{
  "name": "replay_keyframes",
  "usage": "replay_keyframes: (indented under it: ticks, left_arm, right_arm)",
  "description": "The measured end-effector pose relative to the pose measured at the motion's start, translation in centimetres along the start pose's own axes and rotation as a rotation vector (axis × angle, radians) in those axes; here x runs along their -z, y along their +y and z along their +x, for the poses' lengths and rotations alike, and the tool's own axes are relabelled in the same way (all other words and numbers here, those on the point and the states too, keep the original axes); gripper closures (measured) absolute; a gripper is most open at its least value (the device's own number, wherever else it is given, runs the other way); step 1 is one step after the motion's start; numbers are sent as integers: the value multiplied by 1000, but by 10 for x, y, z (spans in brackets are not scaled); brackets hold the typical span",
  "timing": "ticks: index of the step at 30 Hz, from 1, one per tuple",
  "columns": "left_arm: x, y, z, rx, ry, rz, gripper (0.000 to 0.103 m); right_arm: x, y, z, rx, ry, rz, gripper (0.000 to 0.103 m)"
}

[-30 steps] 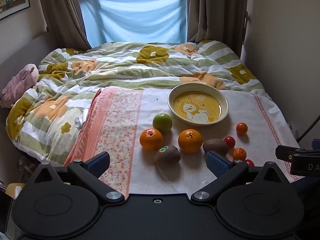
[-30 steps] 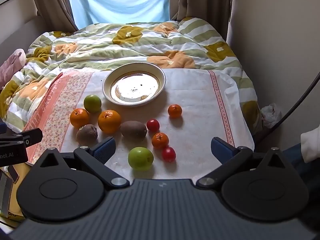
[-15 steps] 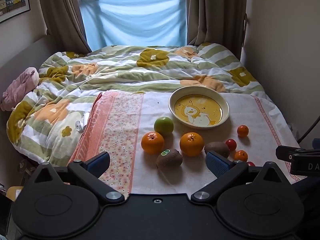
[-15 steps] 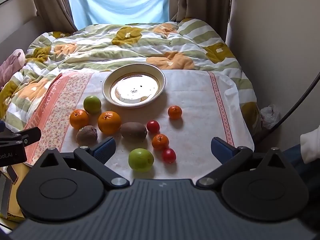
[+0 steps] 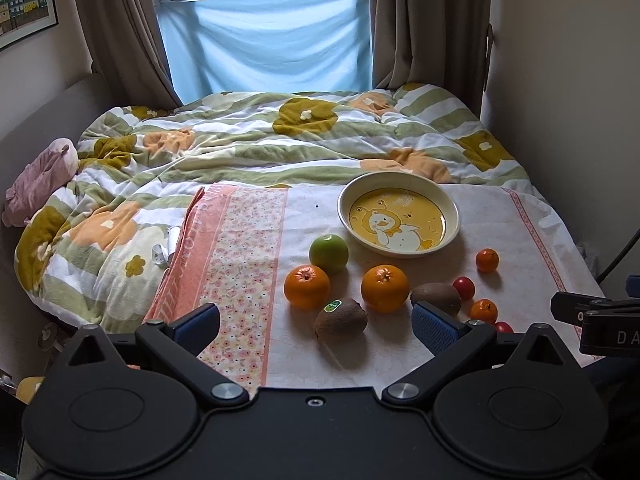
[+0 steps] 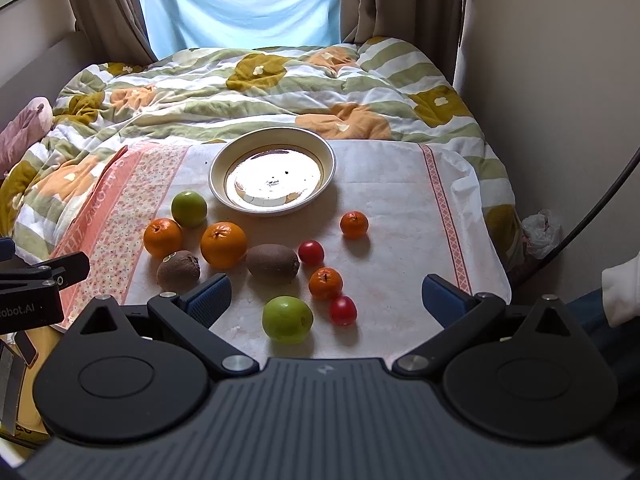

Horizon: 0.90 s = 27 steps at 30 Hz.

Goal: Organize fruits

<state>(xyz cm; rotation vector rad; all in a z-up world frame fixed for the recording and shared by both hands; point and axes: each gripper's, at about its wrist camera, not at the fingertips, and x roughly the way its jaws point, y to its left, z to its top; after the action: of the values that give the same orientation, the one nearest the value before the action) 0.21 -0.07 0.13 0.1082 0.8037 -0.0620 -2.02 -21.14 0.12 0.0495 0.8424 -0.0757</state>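
Right wrist: kiwi [image 6: 273,263] lies crosswise.

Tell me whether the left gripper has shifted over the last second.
Yes. In the left wrist view the plate and window sit lower in frame than before, so the open left gripper has tilted or risen slightly upward.

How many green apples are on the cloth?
2. One green apple sits left of the plate, beside an orange; the other green apple lies nearest the right gripper.
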Motion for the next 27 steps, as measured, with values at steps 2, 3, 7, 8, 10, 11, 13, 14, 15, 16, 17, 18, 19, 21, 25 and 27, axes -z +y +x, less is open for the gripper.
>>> replay_keyframes:
  ticks: [2,3,7,8,10,11,13,14,15,16,17,18,19,21,25,27]
  left_arm:
    - [-1,1,0,3,3,-2,0]
    - [-1,1,-1,1,2,-1,0]
    - [-1,2,-1,0,-1,2,0]
    - [-1,1,-1,0,-1,3,0]
    - [-1,1,-1,0,0,2,0]
    - [-1,1,-1,0,0,2,0]
    - [-1,1,-1,-1,0,3,0]
    - [-1,1,-1,-1,0,2,0]
    - [-1,1,-1,-1,-1,1,0]
    - [-1,1,-1,0,0,1,0]
    - [-1,1,-1,0,0,1,0]
    - [-1,1,-1,-1,0,3,0]
    - [-1,1,-1,-2,0,4,0]
    - [-1,1,-2,-5,-1,5,0]
    - [-2,2,-3,-2,-2,3,0]
    - [-2,3,-4,-3,-5,3,0]
  right_arm:
    - [0,0,-1,0,-2,-1,0]
    - [0,0,-1,0,-2,-1,0]
    - [0,0,-1,-3,-1,2,0]
    - [0,0,-2,-4,0,1,0]
    - [-1,0,-2,-6,0,-1,0]
    - [0,1,-3,-6,-1,-3,0]
    - [0,2,-3,-5,-2,-4,0]
    - [0,2,-3,-4,-2,-3,0]
    - [0,2,-3,-5,-2,-3,0]
    - [0,2,-3,-5,-1,-3,0]
    - [0,2,-3,-4,-1,-2,0]
    - [0,3,-3,-5,-1,-1,0]
    - [0,3,-3,-5,-1,-1,0]
    - [0,3,-3,-5,0,2,0]
    - [1,3,-3,-5,-1,1,0]
    - [1,3,-3,-5,-1,1,0]
